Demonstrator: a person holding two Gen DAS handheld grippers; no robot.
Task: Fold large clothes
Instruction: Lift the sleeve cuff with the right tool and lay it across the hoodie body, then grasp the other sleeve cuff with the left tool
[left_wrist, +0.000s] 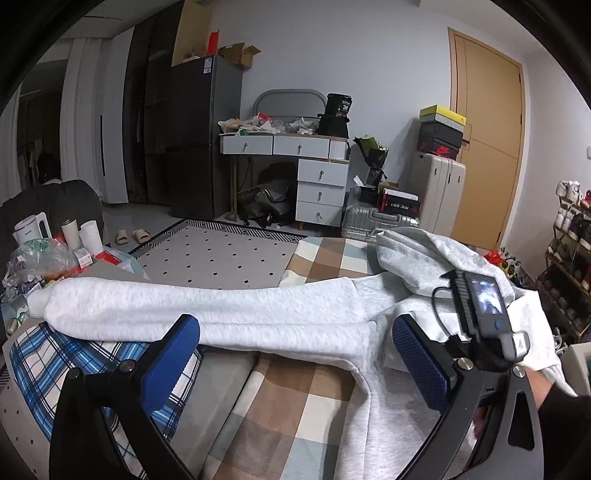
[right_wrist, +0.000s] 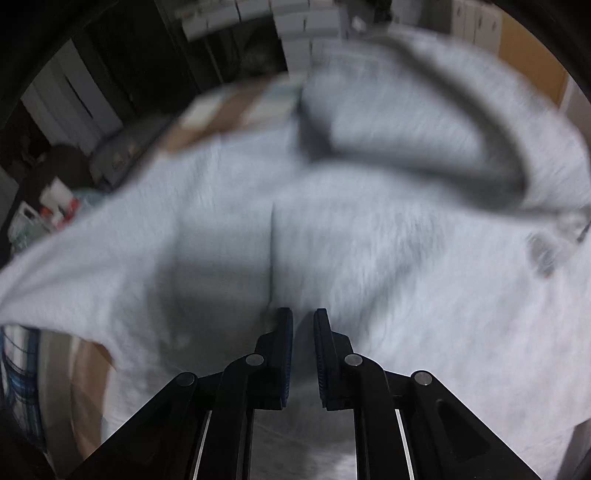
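The left claw (left_wrist: 295, 354) gapes empty over the grey hoodie (left_wrist: 207, 314) on the bed (left_wrist: 288, 417), while the right claw (right_wrist: 303, 321), blurred, seems nearly closed, gripping nothing.

hoodie (left_wrist: 207, 314) | light grey | spread flat on bed | sleeve outstretched

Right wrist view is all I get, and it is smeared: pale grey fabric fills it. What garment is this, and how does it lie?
Observer: A light grey hoodie spread on a checked bedcover, with one sleeve stretched straight out to the left.
Operator: And the left gripper?
Observer: The left gripper is wide open, facing that sleeve; its pads grip nothing.
Operator: Who carries the right one?
Observer: A person's hand holds the right gripper over the hoodie's body, just below the hood.
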